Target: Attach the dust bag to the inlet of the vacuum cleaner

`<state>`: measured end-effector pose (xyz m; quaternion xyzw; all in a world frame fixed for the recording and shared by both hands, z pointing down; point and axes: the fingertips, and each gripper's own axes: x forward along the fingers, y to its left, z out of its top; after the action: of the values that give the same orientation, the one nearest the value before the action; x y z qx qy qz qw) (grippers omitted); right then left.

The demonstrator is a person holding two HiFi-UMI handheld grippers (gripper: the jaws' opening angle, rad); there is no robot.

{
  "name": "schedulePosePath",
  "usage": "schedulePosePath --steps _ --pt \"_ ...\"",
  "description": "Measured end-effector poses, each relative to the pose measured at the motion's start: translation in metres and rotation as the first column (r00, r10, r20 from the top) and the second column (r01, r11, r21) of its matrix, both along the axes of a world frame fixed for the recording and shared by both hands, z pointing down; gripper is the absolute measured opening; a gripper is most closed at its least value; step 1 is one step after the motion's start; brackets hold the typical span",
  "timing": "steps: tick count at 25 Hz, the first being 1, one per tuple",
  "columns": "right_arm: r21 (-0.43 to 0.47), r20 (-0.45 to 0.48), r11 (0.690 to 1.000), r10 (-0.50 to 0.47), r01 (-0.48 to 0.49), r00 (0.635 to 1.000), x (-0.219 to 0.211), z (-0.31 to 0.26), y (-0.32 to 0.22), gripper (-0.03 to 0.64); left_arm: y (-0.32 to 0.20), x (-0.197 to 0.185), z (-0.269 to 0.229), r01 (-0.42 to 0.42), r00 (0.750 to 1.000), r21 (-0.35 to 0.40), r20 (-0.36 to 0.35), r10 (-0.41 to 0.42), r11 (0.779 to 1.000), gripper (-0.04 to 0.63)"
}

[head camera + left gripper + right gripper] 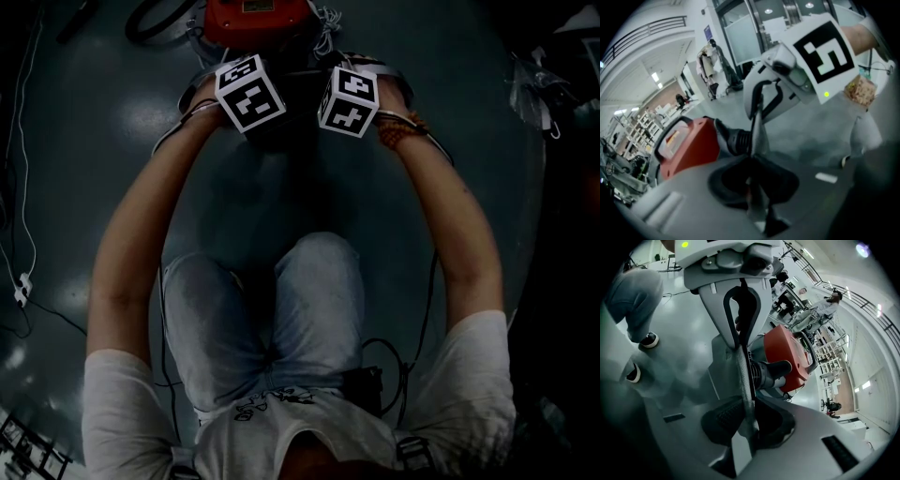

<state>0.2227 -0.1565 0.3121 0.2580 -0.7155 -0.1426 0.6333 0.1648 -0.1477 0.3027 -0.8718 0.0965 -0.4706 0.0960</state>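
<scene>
Though the red vacuum cleaner carries a label, its print is unreadable.

Glossy red plastic vacuum cleaner

Honestly, nothing legible here. The red vacuum cleaner has a yellowish label on its top, way too blurry to read. The marker cubes right beside the vacuum only carry black-and-white square patterns, no letters. A blue wall sign far behind the vacuum is too small to make out.
</scene>
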Motion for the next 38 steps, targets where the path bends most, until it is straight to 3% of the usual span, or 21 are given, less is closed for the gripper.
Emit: schedulePosePath --steps 6,9,15,25,34,38 --pt "-0.038 0.079 0.997 0.071 -0.068 0.994 0.001 0.006 0.0 0.058 -0.008 0.002 -0.025 -0.033 0.999 0.072 0.008 0.033 0.997 0.046" --pt "-0.026 0.07 0.998 0.062 -0.06 0.996 0.002 0.005 -0.004 0.064 -0.015 0.004 -0.03 -0.024 1.0 0.095 0.006 0.024 0.995 0.038" --pt "0.021 -0.032 1.0 0.001 0.0 0.999 0.0 -0.001 -0.009 0.067 -0.01 -0.003 -0.011 0.025 0.999 0.048 -0.033 -0.024 0.999 0.029" --pt "0.029 0.099 0.994 0.101 -0.105 0.99 0.003 0.005 -0.005 0.066 -0.013 0.004 -0.02 -0.025 1.0 0.118 0.019 0.023 0.993 0.029" --pt "0.052 0.003 0.998 0.019 -0.019 1.0 0.0 0.0 -0.01 0.066 -0.012 -0.002 -0.013 0.019 1.0 0.075 -0.001 -0.019 0.997 0.029" --pt "0.052 0.057 0.997 0.056 -0.059 0.997 -0.001 0.0 -0.008 0.066 -0.015 -0.002 -0.018 0.002 1.0 0.102 0.011 -0.003 0.995 0.029"
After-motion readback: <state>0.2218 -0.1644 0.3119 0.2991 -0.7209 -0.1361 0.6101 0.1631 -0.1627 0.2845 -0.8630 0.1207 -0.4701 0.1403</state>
